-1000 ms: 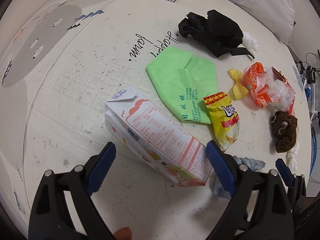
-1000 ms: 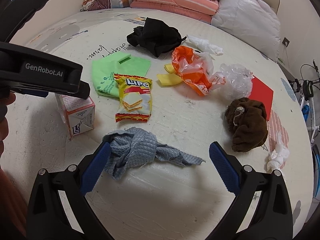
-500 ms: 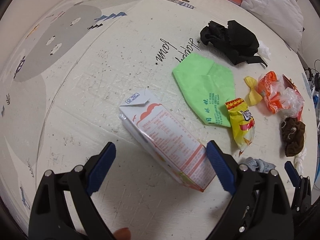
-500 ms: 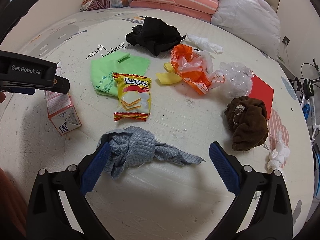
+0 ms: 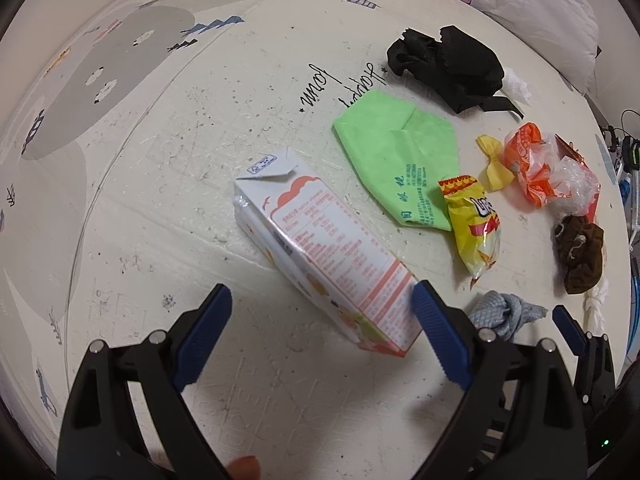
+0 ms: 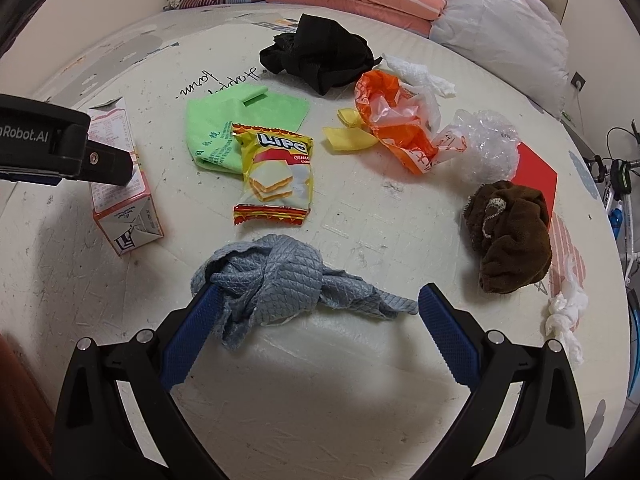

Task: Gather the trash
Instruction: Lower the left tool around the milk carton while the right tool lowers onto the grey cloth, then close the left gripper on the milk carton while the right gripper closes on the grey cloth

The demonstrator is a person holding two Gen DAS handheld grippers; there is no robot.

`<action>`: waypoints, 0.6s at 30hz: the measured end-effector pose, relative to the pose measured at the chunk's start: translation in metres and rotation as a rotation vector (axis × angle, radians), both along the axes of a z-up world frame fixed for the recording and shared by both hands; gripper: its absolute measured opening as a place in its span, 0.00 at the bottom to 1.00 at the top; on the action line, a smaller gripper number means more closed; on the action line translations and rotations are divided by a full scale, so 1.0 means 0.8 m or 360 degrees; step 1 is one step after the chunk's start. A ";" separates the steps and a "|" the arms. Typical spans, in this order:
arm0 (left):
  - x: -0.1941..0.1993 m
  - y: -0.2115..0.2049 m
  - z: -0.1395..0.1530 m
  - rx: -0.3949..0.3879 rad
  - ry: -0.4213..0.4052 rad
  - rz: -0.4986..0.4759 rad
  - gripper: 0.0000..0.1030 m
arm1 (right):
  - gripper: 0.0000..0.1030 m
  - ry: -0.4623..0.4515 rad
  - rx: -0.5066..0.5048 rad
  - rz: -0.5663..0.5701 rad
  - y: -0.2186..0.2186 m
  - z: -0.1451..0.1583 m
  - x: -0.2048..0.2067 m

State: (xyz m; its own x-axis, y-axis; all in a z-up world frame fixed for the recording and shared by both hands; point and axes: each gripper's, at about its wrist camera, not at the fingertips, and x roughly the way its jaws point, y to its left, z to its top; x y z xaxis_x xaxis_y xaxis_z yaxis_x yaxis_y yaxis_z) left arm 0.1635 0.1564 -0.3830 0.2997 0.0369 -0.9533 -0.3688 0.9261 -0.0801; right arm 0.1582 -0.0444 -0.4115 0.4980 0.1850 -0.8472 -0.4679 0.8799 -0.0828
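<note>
The milk carton [image 5: 320, 256] lies on its side on the floor mat [image 5: 160, 160], left of the green cloth [image 5: 396, 160]. Closing on its skewed corner could spin it away. The left gripper [image 5: 320, 320] fingers are wide open, straddling its near end; the right gripper [image 6: 316, 320] gapes around the grey rag [image 6: 280, 284].

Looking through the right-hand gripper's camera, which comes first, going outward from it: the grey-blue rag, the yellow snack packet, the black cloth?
From the right gripper, nearest first:
1. Grey-blue rag, bunched between the open fingers, against the left one.
2. Yellow snack packet, just beyond the rag, slightly left.
3. Black cloth, crumpled at the far edge of the mat, near the pillows.
</note>
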 end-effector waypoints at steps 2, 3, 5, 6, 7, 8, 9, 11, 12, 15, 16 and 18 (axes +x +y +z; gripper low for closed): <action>-0.001 -0.001 0.001 -0.0019 -0.0014 -0.0013 0.78 | 0.92 0.0000 0.0005 0.0001 0.000 0.000 0.000; -0.002 -0.002 0.003 -0.0047 -0.0037 -0.0030 0.72 | 0.92 -0.0001 0.0005 0.0001 0.000 0.000 0.000; -0.003 -0.007 0.007 -0.0096 -0.0064 -0.0074 0.50 | 0.91 -0.0002 0.0002 0.0005 0.000 -0.001 0.000; -0.004 -0.012 0.010 -0.0093 -0.0076 -0.0098 0.46 | 0.89 0.0001 0.0001 0.0009 0.001 -0.001 0.000; -0.004 -0.018 0.011 -0.0063 -0.0080 -0.0118 0.44 | 0.86 0.0007 -0.0002 0.0013 0.001 -0.001 0.001; -0.005 -0.023 0.012 -0.0035 -0.0086 -0.0132 0.43 | 0.85 0.0014 -0.0001 0.0017 0.001 -0.002 0.000; -0.005 -0.025 0.012 -0.0018 -0.0087 -0.0144 0.43 | 0.82 0.0022 0.0001 0.0020 0.002 -0.003 0.000; -0.005 -0.026 0.013 -0.0023 -0.0093 -0.0153 0.39 | 0.78 0.0036 0.0006 0.0031 0.003 -0.004 0.000; -0.005 -0.025 0.014 -0.0033 -0.0095 -0.0154 0.38 | 0.76 0.0041 0.0005 0.0035 0.003 -0.005 -0.001; -0.005 -0.024 0.015 -0.0042 -0.0105 -0.0163 0.35 | 0.74 0.0046 0.0009 0.0040 0.004 -0.005 -0.002; -0.005 -0.023 0.015 -0.0044 -0.0109 -0.0168 0.33 | 0.74 0.0046 0.0009 0.0041 0.004 -0.005 -0.002; -0.005 -0.024 0.016 -0.0043 -0.0116 -0.0175 0.30 | 0.71 0.0050 0.0012 0.0042 0.004 -0.005 -0.002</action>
